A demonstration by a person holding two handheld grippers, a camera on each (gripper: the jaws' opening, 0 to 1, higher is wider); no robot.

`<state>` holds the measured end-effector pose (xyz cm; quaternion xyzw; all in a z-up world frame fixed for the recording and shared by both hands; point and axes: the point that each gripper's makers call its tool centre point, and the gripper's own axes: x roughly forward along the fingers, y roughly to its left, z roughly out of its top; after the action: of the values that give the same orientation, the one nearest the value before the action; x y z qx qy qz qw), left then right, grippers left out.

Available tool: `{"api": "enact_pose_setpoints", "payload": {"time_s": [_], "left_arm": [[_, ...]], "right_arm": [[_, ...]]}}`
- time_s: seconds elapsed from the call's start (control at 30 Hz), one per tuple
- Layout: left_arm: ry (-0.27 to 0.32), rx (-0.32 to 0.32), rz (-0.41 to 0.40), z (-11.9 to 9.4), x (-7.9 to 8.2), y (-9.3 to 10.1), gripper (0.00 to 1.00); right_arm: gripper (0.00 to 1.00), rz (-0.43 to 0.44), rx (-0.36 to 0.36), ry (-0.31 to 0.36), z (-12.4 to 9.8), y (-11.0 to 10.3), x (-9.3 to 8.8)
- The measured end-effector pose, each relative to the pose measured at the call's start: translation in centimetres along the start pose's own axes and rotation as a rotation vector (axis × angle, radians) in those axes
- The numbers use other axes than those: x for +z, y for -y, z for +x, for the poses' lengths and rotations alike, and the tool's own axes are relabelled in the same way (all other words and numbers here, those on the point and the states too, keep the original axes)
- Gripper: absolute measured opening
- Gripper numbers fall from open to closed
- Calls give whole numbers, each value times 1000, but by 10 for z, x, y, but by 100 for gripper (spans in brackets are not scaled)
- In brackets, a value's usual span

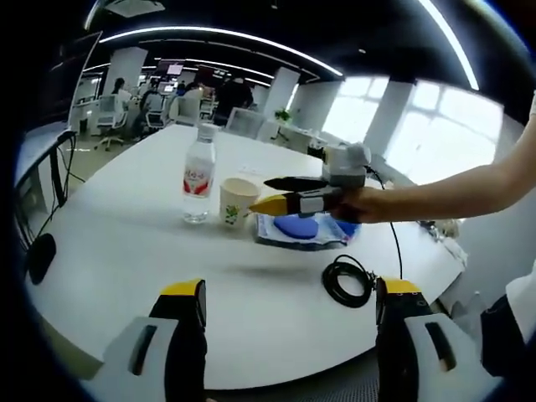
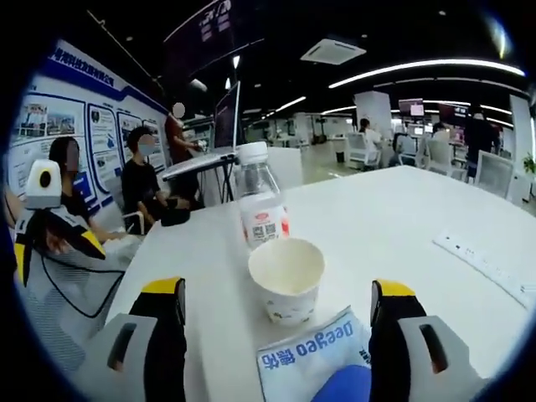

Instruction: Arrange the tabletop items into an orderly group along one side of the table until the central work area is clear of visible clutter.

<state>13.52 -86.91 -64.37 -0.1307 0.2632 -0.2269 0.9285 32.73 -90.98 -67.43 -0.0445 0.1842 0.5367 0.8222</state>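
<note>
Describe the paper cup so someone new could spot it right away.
On the white table, find the clear water bottle with a red label. The paper cup stands beside it, by a blue-and-white pouch. It is the one open-topped, cream-coloured container.

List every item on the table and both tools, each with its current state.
water bottle: upright, capped, on the white table
paper cup: upright, open top, beside the bottle
blue-and-white pouch: lying flat, next to the cup
black cable: coiled, lying on the table
power strip: lying flat
left tool: open, holding nothing
right tool: open, jaws either side of the cup and pouch
</note>
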Motion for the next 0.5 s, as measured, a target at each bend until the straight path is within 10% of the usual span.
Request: {"api": "enact_pose_setpoints", "payload": {"time_s": [0.5], "left_arm": [[-53, -75, 90, 3, -10, 20, 83]], "right_arm": [[90, 16, -79, 44, -49, 3, -8]]}}
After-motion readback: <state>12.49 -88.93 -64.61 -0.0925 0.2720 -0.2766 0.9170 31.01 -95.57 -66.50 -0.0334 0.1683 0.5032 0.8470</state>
